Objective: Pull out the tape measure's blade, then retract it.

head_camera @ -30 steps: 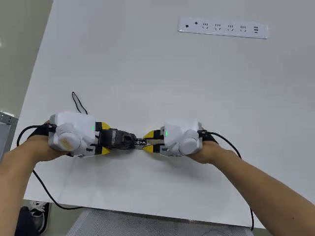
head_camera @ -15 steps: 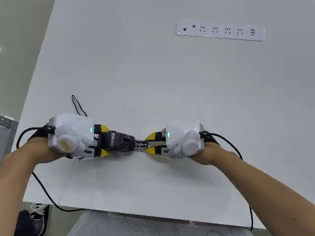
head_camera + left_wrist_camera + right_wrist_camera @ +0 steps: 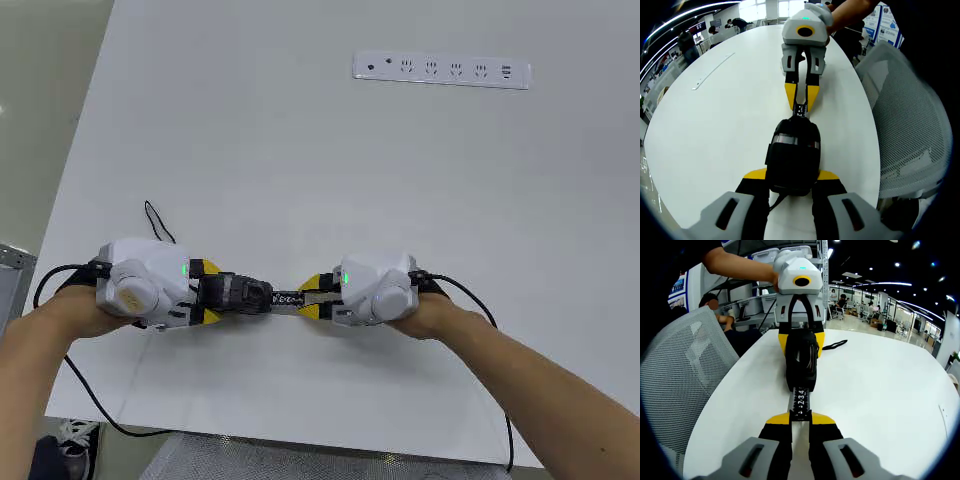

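A black tape measure (image 3: 240,292) rests just above the white table near its front edge, and my left gripper (image 3: 214,293) is shut on its case (image 3: 792,157). A short length of its blade (image 3: 287,297), printed with numbers, runs right to my right gripper (image 3: 307,297). The right gripper is shut on the blade's end (image 3: 801,402). In the right gripper view the case (image 3: 802,360) sits a little beyond my yellow fingertips, held by the left gripper (image 3: 801,342). The left gripper view has the right gripper (image 3: 800,100) facing me, pinching the blade tip (image 3: 800,111).
A white power strip (image 3: 441,71) lies at the far right of the table (image 3: 300,150). A thin black cord (image 3: 157,212) curls behind the left gripper. A mesh chair back (image 3: 905,130) stands beyond the front table edge. Cables trail from both grippers.
The grippers have drawn slightly apart, and a little more blade shows between the case and the right gripper. The head camera has shifted a bit.
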`<state>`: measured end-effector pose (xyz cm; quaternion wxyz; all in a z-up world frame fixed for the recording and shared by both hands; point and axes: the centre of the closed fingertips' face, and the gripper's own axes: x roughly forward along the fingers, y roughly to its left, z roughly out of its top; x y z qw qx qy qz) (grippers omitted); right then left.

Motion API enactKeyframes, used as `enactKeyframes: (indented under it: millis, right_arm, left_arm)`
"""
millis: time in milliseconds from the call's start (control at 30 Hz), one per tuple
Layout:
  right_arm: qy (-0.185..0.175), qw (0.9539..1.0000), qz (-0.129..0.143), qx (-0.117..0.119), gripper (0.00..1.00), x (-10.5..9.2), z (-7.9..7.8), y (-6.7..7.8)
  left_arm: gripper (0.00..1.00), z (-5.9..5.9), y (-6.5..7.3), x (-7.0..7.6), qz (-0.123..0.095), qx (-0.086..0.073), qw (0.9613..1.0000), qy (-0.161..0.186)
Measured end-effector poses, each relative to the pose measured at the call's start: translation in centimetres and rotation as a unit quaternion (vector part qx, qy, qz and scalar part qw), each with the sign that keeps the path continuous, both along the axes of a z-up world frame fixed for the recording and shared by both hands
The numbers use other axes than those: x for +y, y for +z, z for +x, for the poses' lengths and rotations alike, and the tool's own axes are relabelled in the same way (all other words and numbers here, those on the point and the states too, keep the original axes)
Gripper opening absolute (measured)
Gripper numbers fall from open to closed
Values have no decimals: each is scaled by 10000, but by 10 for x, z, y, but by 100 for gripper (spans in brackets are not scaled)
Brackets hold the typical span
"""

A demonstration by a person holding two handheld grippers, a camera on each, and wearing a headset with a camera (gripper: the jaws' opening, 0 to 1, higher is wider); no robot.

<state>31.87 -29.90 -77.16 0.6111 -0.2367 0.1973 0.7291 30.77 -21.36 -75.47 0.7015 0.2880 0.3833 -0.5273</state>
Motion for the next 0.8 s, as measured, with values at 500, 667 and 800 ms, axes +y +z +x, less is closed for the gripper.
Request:
enactKeyframes:
  millis: [500, 667, 800]
  right_arm:
    - [-29, 10000, -42, 6, 9, -7, -1, 2]
    - [-51, 10000, -76, 23, 9, -12, -1, 1]
    - [-89, 9999, -87, 45, 9, -16, -1, 0]
  left_arm:
    - [28, -1, -1, 1, -60, 62, 10000, 38]
    - [28, -1, -2, 2, -41, 62, 10000, 32]
    - [28, -1, -3, 2, -35, 74, 10000, 28]
